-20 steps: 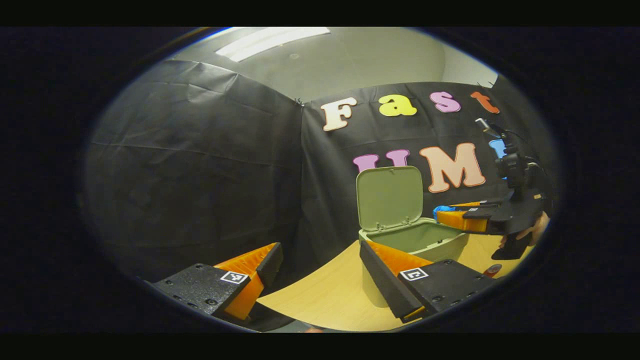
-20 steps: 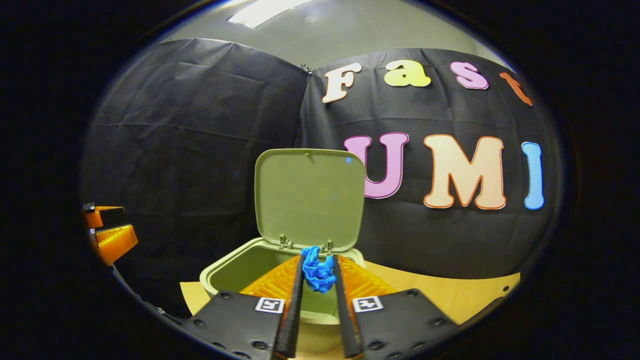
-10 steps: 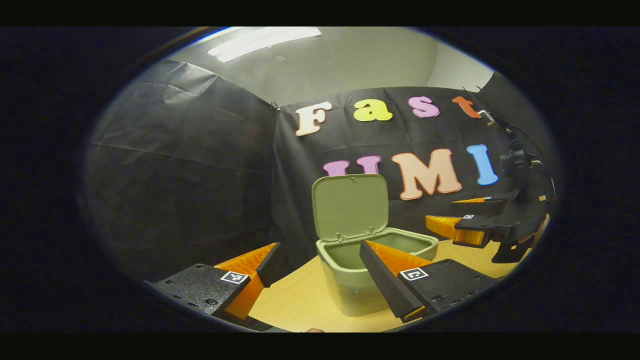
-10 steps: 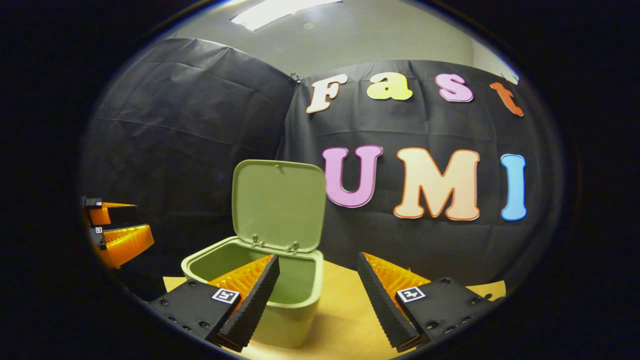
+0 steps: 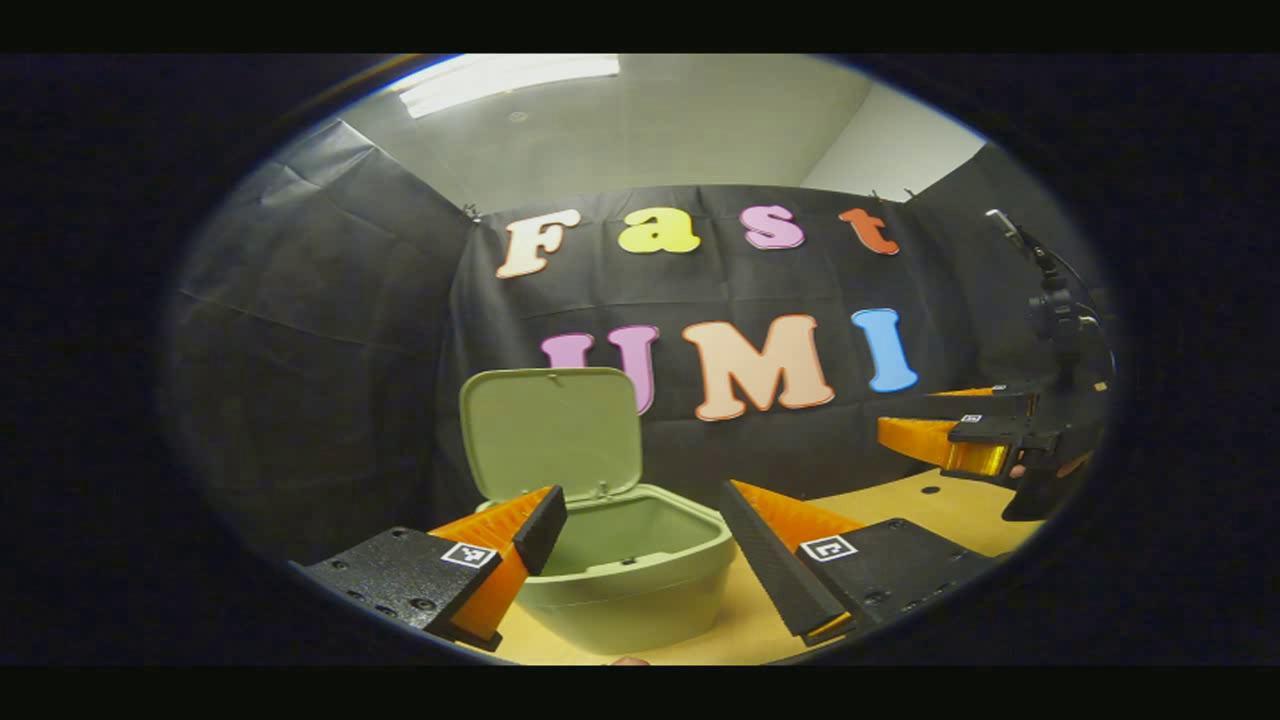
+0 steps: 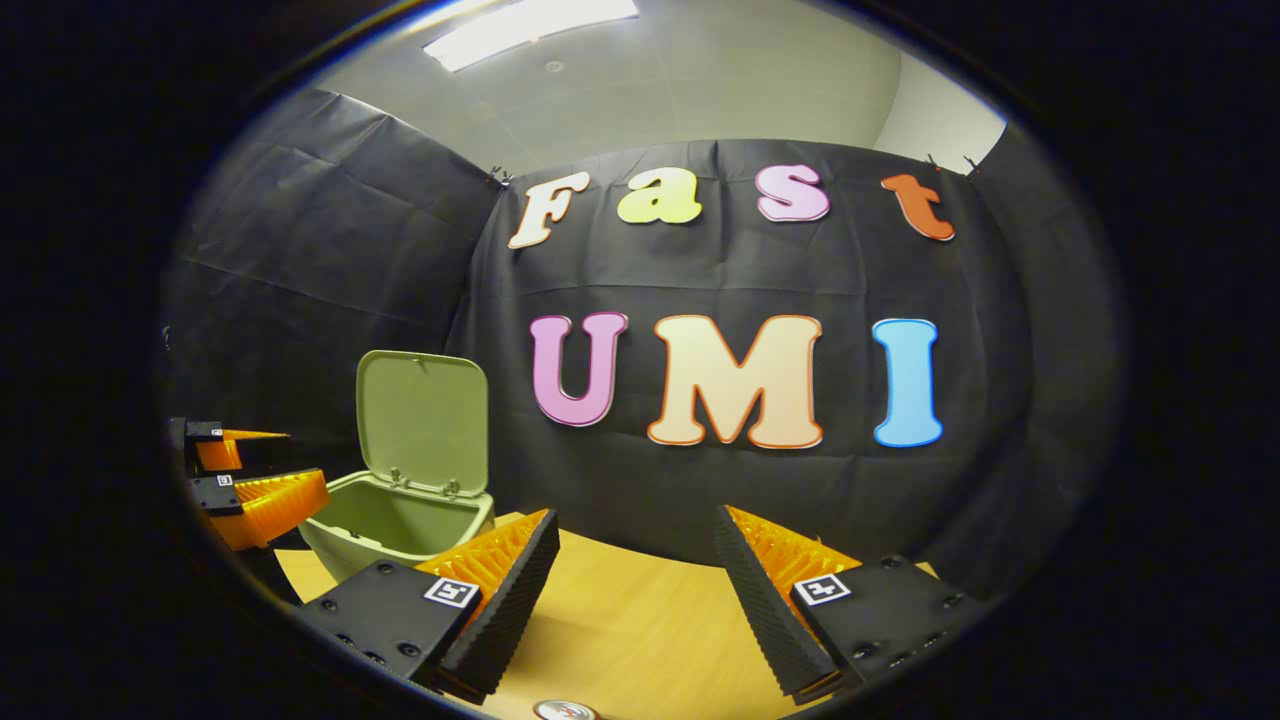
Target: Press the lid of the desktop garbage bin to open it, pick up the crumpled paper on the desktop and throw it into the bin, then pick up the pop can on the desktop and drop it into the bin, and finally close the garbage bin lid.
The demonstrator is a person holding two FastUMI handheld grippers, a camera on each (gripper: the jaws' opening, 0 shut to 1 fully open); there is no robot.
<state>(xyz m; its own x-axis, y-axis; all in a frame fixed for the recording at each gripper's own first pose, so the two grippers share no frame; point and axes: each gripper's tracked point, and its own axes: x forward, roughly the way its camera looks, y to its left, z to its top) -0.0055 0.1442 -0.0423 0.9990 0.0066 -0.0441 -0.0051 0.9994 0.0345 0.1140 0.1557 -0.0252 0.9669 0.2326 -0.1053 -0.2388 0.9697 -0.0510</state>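
Both left gripper (image 5: pixel 640 515) and right gripper (image 6: pixel 630 540) jaws wide apart, empty (bin (image 5: pixel 630 580) lid (image 5: pixel 550 430) up)

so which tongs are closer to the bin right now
The left tongs: the open bin sits right between and just beyond their tips. The right tongs point past it at bare table, the bin off to their side.
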